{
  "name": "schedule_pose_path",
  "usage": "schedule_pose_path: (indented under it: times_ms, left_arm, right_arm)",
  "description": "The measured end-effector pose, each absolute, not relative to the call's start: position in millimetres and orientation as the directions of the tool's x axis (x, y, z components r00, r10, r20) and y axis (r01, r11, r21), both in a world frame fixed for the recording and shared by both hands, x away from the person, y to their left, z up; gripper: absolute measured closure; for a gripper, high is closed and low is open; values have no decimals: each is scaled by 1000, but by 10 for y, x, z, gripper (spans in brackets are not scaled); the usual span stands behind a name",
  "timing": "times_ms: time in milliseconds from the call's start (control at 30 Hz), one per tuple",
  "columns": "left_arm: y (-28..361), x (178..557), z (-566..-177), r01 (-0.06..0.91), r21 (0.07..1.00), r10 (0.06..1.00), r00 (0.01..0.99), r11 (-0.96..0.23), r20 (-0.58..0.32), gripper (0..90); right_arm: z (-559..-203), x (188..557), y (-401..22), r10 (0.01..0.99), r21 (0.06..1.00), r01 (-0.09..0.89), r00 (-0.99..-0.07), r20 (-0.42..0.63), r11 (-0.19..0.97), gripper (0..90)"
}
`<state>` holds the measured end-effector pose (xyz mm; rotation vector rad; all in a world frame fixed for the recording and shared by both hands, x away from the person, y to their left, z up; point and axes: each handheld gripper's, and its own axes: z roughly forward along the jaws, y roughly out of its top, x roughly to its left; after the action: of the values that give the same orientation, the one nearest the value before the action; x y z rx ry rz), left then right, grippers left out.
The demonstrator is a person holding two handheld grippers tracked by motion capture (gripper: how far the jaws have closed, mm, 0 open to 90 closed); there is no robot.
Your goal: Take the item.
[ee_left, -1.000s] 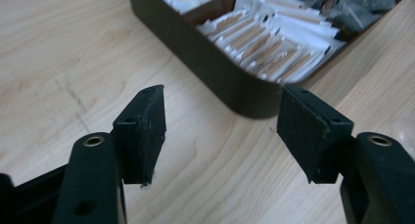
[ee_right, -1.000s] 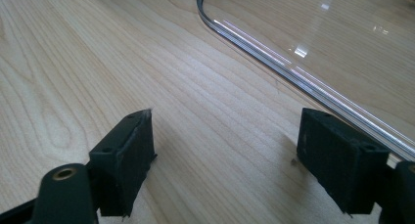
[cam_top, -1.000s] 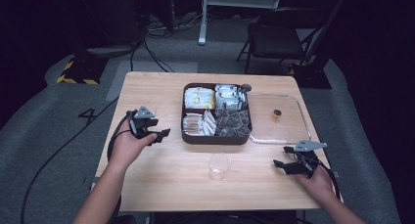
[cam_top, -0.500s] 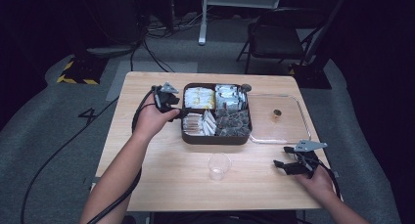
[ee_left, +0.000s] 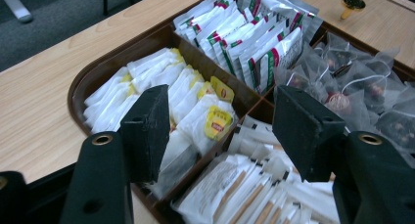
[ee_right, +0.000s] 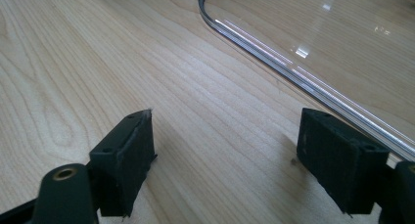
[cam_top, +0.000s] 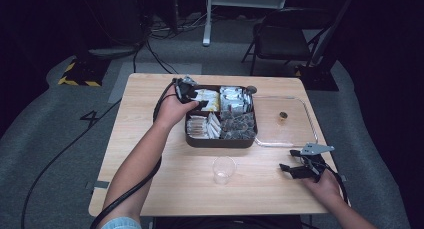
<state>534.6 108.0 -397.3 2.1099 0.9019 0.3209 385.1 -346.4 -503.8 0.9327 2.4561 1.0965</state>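
Left hand-held gripper [ee_left: 222,128] has moved over upright yellow-tag tea bags [ee_left: 210,119]; jaws spread, closing, nothing pinched.

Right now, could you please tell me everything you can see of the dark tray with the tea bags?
The tray is a dark brown, rounded-corner box, plastic by its look, lying flat on the wooden table. Dividers split it into four compartments, all full: white packets with yellow labels, white packets with red and green print, clear mesh bags with dark contents, and long white paper sachets. Its clear lid lies beside it. The left gripper hovers over the yellow-label compartment, jaws open, touching nothing.
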Motion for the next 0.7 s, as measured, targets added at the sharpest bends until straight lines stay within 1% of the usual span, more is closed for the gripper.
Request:
schedule_pose_path:
  times_ms: [133,200,267,300,500,700]
  left_arm:
    - [1035,5429,-4022,507,755,700,709,-416,-91,427]
    - [1022,5472,-4057,523,754,708,698,-396,-112,435]
    - [1015,5520,-4092,544,746,708,692,-383,-141,469]
    - [1004,5541,-4115,552,743,710,688,-378,-150,471]
    - [959,5642,-4223,585,687,727,676,-430,-120,473]
    - [925,5696,-4313,610,659,739,663,-440,-119,486]
  right_arm:
    - [-5038,3851,-3464,665,745,441,-747,-4,500,217]
    - [-5038,3852,-3465,665,745,441,-747,-4,500,217]
    - [-5038,3852,-3465,665,745,441,-747,-4,500,217]
    - [-5038,3852,-3465,665,746,441,-747,-4,500,217]
    - [-5038,3852,-3465,665,746,441,-747,-4,500,218]
    - [-5038,3852,-3465,665,745,441,-747,-4,500,217]
